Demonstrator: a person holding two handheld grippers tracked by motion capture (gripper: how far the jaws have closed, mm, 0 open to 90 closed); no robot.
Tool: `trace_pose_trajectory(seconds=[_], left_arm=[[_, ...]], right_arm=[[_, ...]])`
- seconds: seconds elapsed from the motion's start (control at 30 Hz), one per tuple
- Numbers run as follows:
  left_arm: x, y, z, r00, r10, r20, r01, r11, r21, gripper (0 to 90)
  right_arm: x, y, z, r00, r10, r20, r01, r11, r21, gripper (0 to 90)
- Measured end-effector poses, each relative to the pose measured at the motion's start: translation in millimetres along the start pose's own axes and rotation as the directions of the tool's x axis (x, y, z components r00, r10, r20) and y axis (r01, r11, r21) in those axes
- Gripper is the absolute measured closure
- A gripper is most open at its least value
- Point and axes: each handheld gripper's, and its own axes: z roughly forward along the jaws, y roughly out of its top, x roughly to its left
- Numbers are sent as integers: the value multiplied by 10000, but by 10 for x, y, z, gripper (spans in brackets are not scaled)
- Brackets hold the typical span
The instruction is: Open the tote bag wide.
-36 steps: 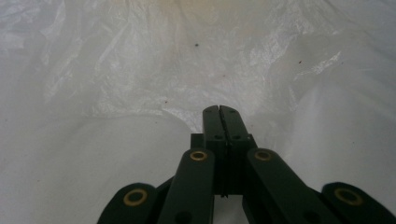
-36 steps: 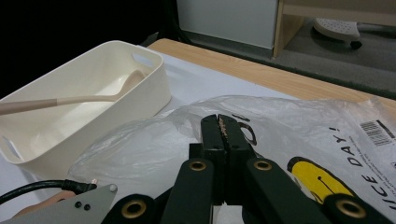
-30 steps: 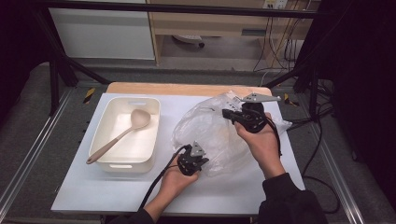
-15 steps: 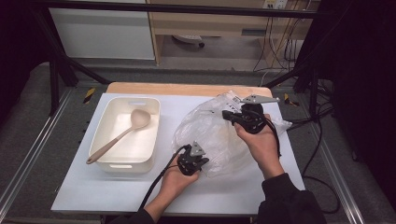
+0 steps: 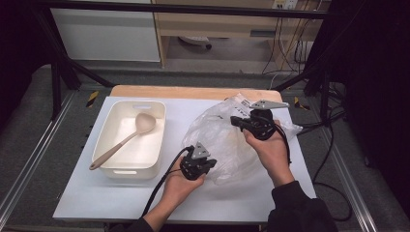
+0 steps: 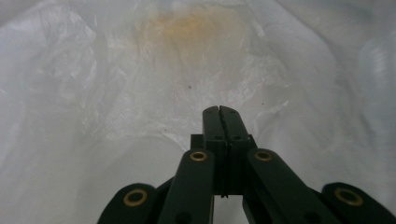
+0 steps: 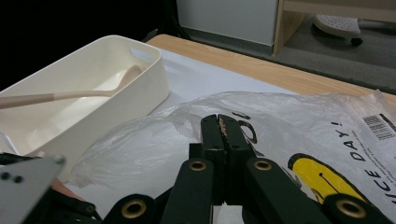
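A clear plastic bag (image 5: 227, 140) lies crumpled on the right half of the white worktop (image 5: 87, 193), and both hands are at it. The left hand-held gripper (image 5: 205, 164) sits at the bag's near edge, its jaws pressed together; in the left gripper view they close on a fold of the bag (image 6: 140, 93) — the film bunches right at the tips, with a faint yellow patch showing through farther off. The right hand-held gripper (image 5: 237, 121) is at the bag's far side, jaws also pressed together, and in the right gripper view the tips pinch the bag's (image 7: 299, 121) upper edge, beside a yellow print and black lettering. Left of the bag, just apart from it, stands a cream tray (image 5: 109, 140) with a ladle (image 5: 123, 140) lying slantwise inside — bowl toward the far end, handle over the near left rim.
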Motion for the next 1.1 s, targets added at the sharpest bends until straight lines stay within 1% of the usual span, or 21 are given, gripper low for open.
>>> trace_pose_trajectory(seconds=[0.13, 0.2, 0.23, 0.27, 0.3, 0.4, 0.5, 0.53, 0.57, 0.63, 0.67, 0.77, 0.87, 0.93, 1.0, 1.1], left_arm=[[-1, 95, -202, 10000, 43, 9, -43, 9999, -108, 900], [2, 144, -321, 10000, -6, 23, 7, 9998, -192, 893], [2, 173, -383, 9999, 61, -87, -63, 9999, -161, 818], [6, 201, -446, 9997, 169, -187, -172, 9998, -127, 783], [14, 230, -514, 9993, 208, -304, -214, 9996, -200, 741], [73, 316, -715, 9988, 164, -471, -186, 9987, -471, 669], [178, 393, -878, 9973, 72, -735, -119, 9980, -628, 590], [214, 412, -924, 9961, 48, -879, -107, 9977, -669, 560], [253, 430, -969, 9954, -6, -953, -62, 9974, -712, 527], [337, 459, -1052, 9947, -140, -1020, 54, 9964, -841, 465], [386, 472, -1088, 9949, -245, -981, 161, 9962, -861, 436], [524, 500, -1185, 9928, -450, -1109, 347, 9950, -933, 390], [651, 504, -1270, 9904, -534, -1276, 411, 9944, -972, 330], [738, 497, -1318, 9877, -648, -1425, 511, 9939, -974, 297], [824, 490, -1366, 9849, -702, -1581, 569, 9946, -870, 242], [959, 470, -1459, 9795, -853, -1824, 705, 9938, -861, 219]], right_arm=[[4, -5, 6, 10000, -2, -13, 2, 10000, -19, 900], [7, -6, 9, 10000, 19, -8, -19, 10000, -14, 900], [8, -6, 8, 10000, -15, -13, 15, 10000, -3, 900], [11, -6, 7, 10000, -19, -14, 19, 10000, -2, 900], [17, -7, 9, 10000, 10, -7, -10, 10000, 9, 900], [24, -9, 20, 10000, -15, -60, 15, 10000, 7, 900], [40, -16, 36, 10000, -16, -97, 16, 10000, 20, 900], [42, -19, 42, 9999, -56, -103, 56, 10000, 10, 900], [50, -23, 46, 9999, -3, -127, 3, 10000, 14, 900], [56, -34, 58, 9999, -37, -143, 38, 10000, 30, 900], [59, -40, 62, 9998, -46, -172, 46, 10000, 33, 900], [67, -50, 70, 9998, -22, -196, 23, 10000, 70, 900], [70, -52, 68, 9997, -39, -227, 40, 10000, 59, 900], [72, -51, 62, 9997, -19, -228, 21, 10000, 73, 900], [74, -50, 59, 9998, -12, -210, 13, 10000, 82, 900], [80, -56, 58, 9997, -41, -240, 43, 9999, 91, 900]])
